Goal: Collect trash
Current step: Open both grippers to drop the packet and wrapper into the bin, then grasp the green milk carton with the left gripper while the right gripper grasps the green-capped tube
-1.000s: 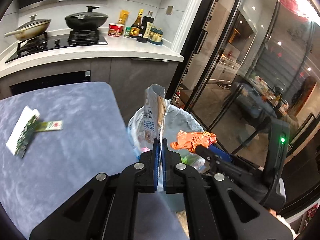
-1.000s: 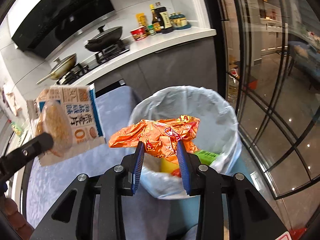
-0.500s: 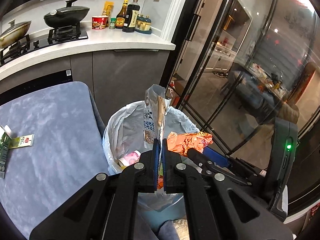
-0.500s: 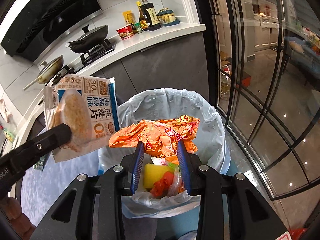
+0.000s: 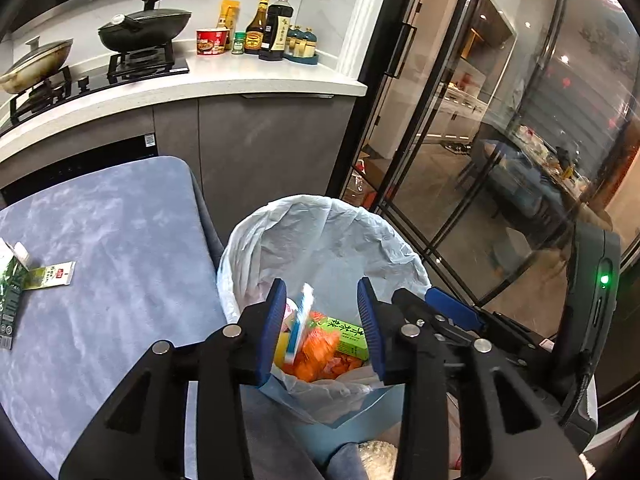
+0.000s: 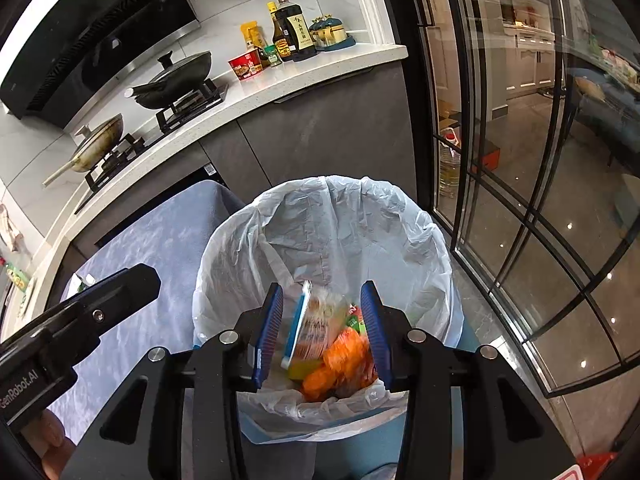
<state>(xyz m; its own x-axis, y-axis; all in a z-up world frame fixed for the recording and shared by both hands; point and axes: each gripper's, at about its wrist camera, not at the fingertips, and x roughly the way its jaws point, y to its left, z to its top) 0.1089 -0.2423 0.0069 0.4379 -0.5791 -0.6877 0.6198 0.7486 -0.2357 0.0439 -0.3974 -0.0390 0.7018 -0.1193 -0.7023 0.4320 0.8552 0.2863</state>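
A bin lined with a white bag (image 5: 320, 236) (image 6: 348, 216) stands beside the blue-grey table (image 5: 120, 240). My left gripper (image 5: 323, 328) hangs over the bin, its jaws opening and pressing on nothing. A blue-and-white snack packet (image 5: 300, 320) (image 6: 310, 326) drops free between them into the bin. My right gripper (image 6: 322, 332) is also above the bin with its jaws opening, and the orange wrapper (image 6: 340, 364) (image 5: 316, 354) lies loose on the trash below. A green box (image 5: 348, 336) rests in the bin. On the table's left lie a green wrapper (image 5: 12, 296) and a small sachet (image 5: 52, 276).
A kitchen counter (image 5: 240, 80) runs behind, with a hob, two pans (image 5: 144, 32), a red cup and several bottles (image 5: 276, 28). Glass doors with black frames (image 6: 520, 200) stand to the right of the bin. In the right wrist view the left gripper's finger (image 6: 108, 300) juts in at left.
Both hands moved over the bin. The left gripper opened and let the snack packet fall; the right gripper widened and the orange wrapper dropped into the bin.
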